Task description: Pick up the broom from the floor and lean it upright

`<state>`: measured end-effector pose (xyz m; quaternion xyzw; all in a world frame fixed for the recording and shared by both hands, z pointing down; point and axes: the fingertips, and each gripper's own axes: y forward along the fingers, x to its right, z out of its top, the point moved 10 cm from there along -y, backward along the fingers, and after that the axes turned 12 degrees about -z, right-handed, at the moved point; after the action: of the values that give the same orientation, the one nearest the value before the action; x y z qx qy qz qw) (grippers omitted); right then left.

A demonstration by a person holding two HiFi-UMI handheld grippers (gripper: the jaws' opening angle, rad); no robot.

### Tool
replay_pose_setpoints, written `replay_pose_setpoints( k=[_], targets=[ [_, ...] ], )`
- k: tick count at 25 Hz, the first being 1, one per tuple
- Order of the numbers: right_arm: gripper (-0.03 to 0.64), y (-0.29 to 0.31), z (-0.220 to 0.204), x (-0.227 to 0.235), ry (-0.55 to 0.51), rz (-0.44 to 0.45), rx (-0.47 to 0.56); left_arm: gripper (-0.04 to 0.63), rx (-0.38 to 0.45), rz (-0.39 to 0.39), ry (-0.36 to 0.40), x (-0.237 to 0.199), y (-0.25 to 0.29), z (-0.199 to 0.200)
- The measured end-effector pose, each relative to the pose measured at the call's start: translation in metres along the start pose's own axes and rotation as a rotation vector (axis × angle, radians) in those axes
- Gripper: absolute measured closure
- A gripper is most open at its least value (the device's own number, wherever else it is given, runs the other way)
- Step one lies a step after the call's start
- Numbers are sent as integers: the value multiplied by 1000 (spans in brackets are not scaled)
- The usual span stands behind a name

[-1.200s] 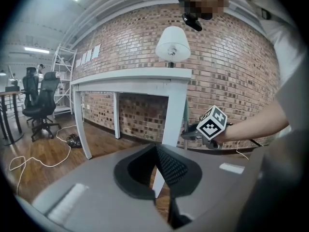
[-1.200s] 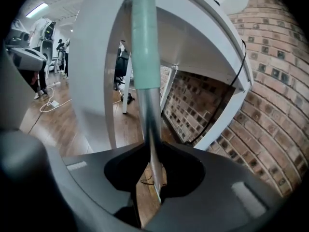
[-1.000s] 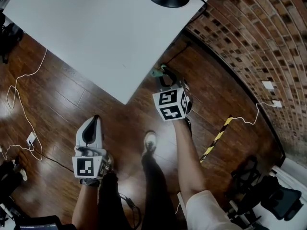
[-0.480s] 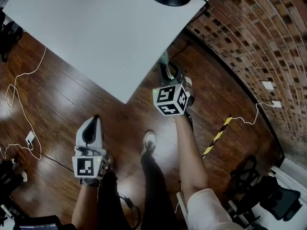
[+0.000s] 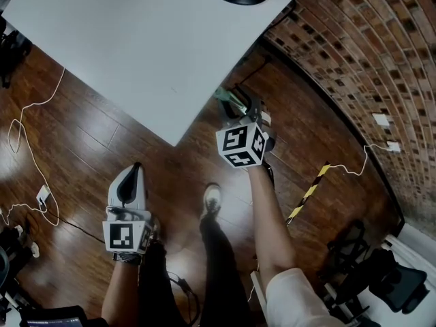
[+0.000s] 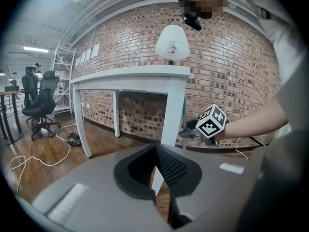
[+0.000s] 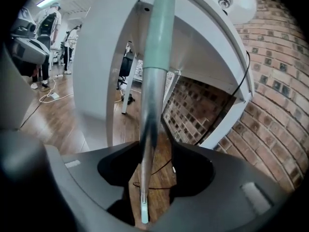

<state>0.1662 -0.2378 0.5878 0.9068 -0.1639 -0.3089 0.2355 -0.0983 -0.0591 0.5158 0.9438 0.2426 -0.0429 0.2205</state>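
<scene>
Dark wooden plank floor [image 5: 88, 135], glossy, running under all items. Red brick wall [image 5: 354, 53] borders its right side.

1. Large white rectangular table [image 5: 136, 39], standing on the floor, one long edge facing the brick wall.
2. Broom with bare metal pole and pale green grip [image 7: 152, 91], standing upright at that wall-facing table edge, short of the near corner. Green grip rises past the table edge; actual contact with the edge cannot be told. Broom head out of sight.
3. Right gripper [image 7: 158, 146], marker cube on top, at the same table edge. Its jaws have just been opening and now stand wide; the pole passes between them with a gap on either side, so the broom is released.
4. Left gripper [image 6: 155, 149], held low over open floor, well apart from the broom. Jaws drawn together, nothing between them.
5. Thin white cable [image 5: 30, 148], looped on the floor off the table's left edge.
6. Yellow-and-black striped strip [image 5: 310, 193], lying on the floor near the wall.
</scene>
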Motion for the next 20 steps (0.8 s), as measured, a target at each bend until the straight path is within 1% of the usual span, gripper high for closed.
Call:
replay_pose_setpoints(
  k=[2,6,11,14,17,20],
  targets=[
    [392,-1,0,-3,-13,15,3,594,6,5,-1,-1,0,1],
    [377,-4,-2,-10,-24,46,5,594,44,-5,-10,1,2,4],
    [397,0,0,-6,-10,39,15,594,33,0,-3,-2,-1,1],
    [379,-3,1,-8,-28,51,12,594,42,-1,1,-3,-2,0],
    [368,-8,-3,-15,-43,85,-1,594,47,-5,-8,0,1,3],
    [364,-17,-11,-19,-38,100,-17,594,39,2,-21,2,1,4]
  ],
)
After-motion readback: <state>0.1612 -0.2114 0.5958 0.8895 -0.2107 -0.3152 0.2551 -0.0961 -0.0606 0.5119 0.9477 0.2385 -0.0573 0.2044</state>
